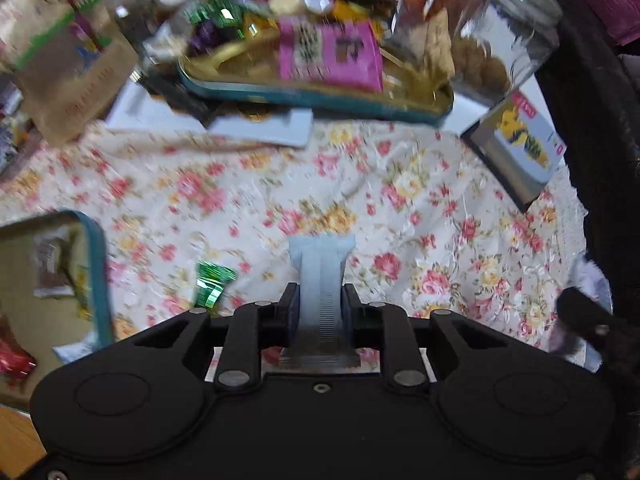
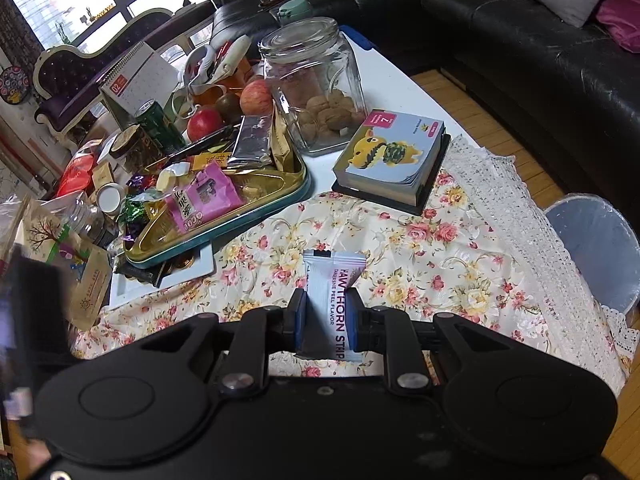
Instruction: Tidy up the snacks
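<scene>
— Where are the snacks just now?

— Each claw grips one. The right claw (image 2: 327, 312) is clamped on a pale blue hawthorn strip packet (image 2: 334, 300), held above the floral cloth (image 2: 440, 248) on the surface. The left claw (image 1: 320, 304) is clenched on a similar pale blue packet (image 1: 322, 276), seen from its plain side.

— And around them?

— A green foil candy (image 1: 212, 284) lies on the cloth just left of the left claw, beside an open teal-rimmed tin (image 1: 96, 272) with wrappers inside. Farther off, a gold tray with a teal rim (image 2: 256, 216) holds a pink packet (image 2: 204, 196) and a silver pouch (image 2: 252, 140).

— Anything beside that tray?

— A glass jar (image 2: 316, 80) with cookies at the bottom stands just right of it, and a small book with a yellow cartoon cover (image 2: 392, 156) sits near the jar. Apples (image 2: 256, 96) lie behind the tray.
</scene>
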{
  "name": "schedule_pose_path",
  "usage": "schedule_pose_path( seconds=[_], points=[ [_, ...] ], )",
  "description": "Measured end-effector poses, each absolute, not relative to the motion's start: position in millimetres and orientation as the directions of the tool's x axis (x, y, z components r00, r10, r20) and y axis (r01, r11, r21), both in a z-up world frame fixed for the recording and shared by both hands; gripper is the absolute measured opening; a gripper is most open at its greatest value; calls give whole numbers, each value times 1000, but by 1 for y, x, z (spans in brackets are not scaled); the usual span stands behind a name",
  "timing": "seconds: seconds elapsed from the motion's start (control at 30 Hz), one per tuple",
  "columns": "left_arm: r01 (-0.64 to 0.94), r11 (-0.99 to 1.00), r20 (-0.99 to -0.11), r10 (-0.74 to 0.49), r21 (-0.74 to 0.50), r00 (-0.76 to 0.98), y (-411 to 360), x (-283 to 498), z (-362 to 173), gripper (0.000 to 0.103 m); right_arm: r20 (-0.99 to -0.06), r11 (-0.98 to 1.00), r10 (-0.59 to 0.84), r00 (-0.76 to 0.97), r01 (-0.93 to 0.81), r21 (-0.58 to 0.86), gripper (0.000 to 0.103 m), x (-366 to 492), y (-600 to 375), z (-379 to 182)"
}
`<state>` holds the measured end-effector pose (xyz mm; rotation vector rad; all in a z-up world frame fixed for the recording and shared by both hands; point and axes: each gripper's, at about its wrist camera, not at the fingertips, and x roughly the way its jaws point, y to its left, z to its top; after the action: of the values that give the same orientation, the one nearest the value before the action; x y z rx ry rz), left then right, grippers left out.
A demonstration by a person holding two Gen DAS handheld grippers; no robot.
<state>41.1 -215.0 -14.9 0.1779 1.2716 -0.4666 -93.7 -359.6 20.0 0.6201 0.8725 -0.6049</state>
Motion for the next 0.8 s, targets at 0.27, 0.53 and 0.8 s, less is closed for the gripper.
schedule_pose_path(
  seconds=[0.27, 0.53, 0.8],
  points=[
    [363, 931, -930, -172, -46, 324, -142, 67, 31, 20, -840, 698, -214, 498, 680, 225, 21, -77, -342, 16],
    [313, 950, -928, -124, -8, 352, -83, 87, 26, 19, -837, 767, -185, 515, 608, 205, 21, -51, -302, 13],
    [366, 929, -968, -146, -63, 205, -118, 87, -15, 27, -829, 787, -168, 534, 579, 213, 21, -51, -297, 10]
  ],
)
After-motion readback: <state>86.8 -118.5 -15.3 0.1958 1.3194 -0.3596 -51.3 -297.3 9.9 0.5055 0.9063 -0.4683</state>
